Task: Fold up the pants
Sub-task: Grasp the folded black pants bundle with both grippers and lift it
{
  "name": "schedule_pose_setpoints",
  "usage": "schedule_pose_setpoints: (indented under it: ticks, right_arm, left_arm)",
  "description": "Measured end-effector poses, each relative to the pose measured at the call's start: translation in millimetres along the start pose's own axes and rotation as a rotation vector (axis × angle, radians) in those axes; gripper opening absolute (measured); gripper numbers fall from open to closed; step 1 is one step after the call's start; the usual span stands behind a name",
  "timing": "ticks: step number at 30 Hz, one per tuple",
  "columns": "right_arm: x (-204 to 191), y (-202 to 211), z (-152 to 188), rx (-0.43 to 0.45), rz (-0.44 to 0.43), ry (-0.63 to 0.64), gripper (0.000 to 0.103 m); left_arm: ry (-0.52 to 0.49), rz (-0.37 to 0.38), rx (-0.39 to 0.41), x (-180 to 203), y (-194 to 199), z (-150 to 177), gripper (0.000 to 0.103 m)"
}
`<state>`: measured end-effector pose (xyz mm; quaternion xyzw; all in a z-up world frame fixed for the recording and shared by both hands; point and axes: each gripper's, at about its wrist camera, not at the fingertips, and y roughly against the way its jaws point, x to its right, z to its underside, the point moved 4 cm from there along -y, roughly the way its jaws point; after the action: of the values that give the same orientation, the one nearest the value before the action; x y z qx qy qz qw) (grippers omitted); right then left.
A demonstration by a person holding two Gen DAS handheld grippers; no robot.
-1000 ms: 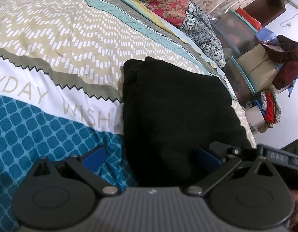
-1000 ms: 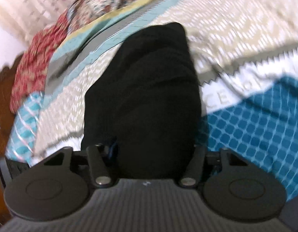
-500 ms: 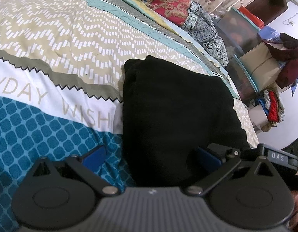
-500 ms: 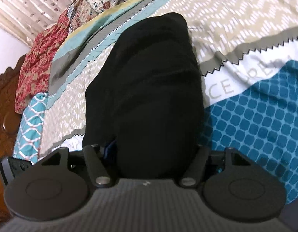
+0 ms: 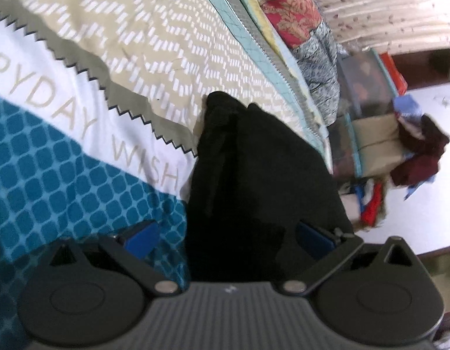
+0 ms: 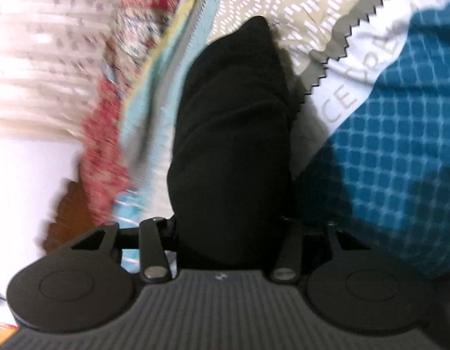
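The black pants [image 5: 254,180] are bunched into a long folded bundle on the patterned bedspread [image 5: 79,145]. My left gripper [image 5: 227,239] straddles the near end of the bundle, its blue pads wide apart with cloth between them. In the right wrist view the pants [image 6: 233,134] rise up in front of the camera. My right gripper [image 6: 233,233] has its fingers set against both sides of the bundle's near end, with cloth filling the gap. Its pads are hidden by the cloth.
Red floral and blue patterned pillows [image 5: 289,17] lie along the far edge of the bed. Beside the bed stand plastic storage boxes [image 5: 367,93] with dark red clothes [image 5: 420,154] heaped on them. A curtain [image 6: 41,46] and a wooden headboard [image 6: 70,207] show in the right wrist view.
Both grippers have lifted and tilted with the pants' near end. The bundle now stands steeper and narrower in both views, and the background has swung and blurred.
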<state>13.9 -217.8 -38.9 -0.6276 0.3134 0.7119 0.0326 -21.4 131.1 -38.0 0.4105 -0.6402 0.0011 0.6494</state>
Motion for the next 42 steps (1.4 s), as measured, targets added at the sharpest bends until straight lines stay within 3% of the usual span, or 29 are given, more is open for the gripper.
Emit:
schedule_pose_setpoints:
  ticks: [3,6,8,13,17,25,27,29,30,31,33,38,42]
  right_arm:
    - [2.5,5.0,-1.1,-0.004,-0.088,-0.061,0.048]
    - [11.2,-0.3,5.3,-0.024,-0.013,-0.043,0.048]
    - [23.5,-1.2,9.7,-0.038,-0.017,-0.09,0.048]
    - [39.3,11.5,4.7,-0.033,-0.132,-0.274,0.047]
    - [32.7,25.2,-3.3,-0.027,-0.204,-0.313,0.046]
    - [14.3,38.9,-3.3,-0.015,0.003,0.009,0.047]
    - [5.3,40.3,1.8,0.025,0.112,0.166,0.059]
    - [3.4,38.9,5.1,0.06,0.186,0.254,0.067]
    - [3.8,37.0,6.4,0.057,0.193,0.276,0.064]
    - [4.4,34.4,7.1,0.041,0.196,0.28,0.058]
    - [-3.2,29.2,9.0,0.011,0.194,0.308,0.044]
    - [-54.9,33.0,10.4,0.047,0.134,0.506,0.039]
    - [-105.4,24.5,-8.6,0.126,0.06,0.667,0.039]
  left_arm:
    - [0.016,0.036,0.018,-0.3,8.8,0.1,0.103]
    - [-0.017,0.016,0.015,3.2,7.6,-0.6,0.103]
    - [-0.016,-0.004,-0.005,5.0,0.5,0.2,0.103]
    - [-0.016,-0.033,-0.029,8.0,-10.6,2.7,0.103]
    - [-0.014,-0.055,-0.028,11.8,-16.6,4.8,0.103]
    - [-0.021,-0.077,-0.101,22.4,-51.4,17.6,0.103]
    - [-0.055,-0.114,-0.097,26.0,-60.7,20.4,0.102]
    - [-0.085,-0.162,-0.076,33.3,-61.8,23.1,0.089]
    - [-0.109,-0.193,-0.072,37.6,-61.7,24.0,0.068]
    - [-0.128,-0.217,-0.074,42.6,-60.0,24.7,0.054]
    - [-0.147,-0.227,-0.063,54.4,-49.3,23.8,0.041]
    - [-0.269,-0.209,0.033,108.7,-15.0,6.7,0.038]
    - [-0.393,-0.198,0.131,164.2,3.9,-31.3,0.038]
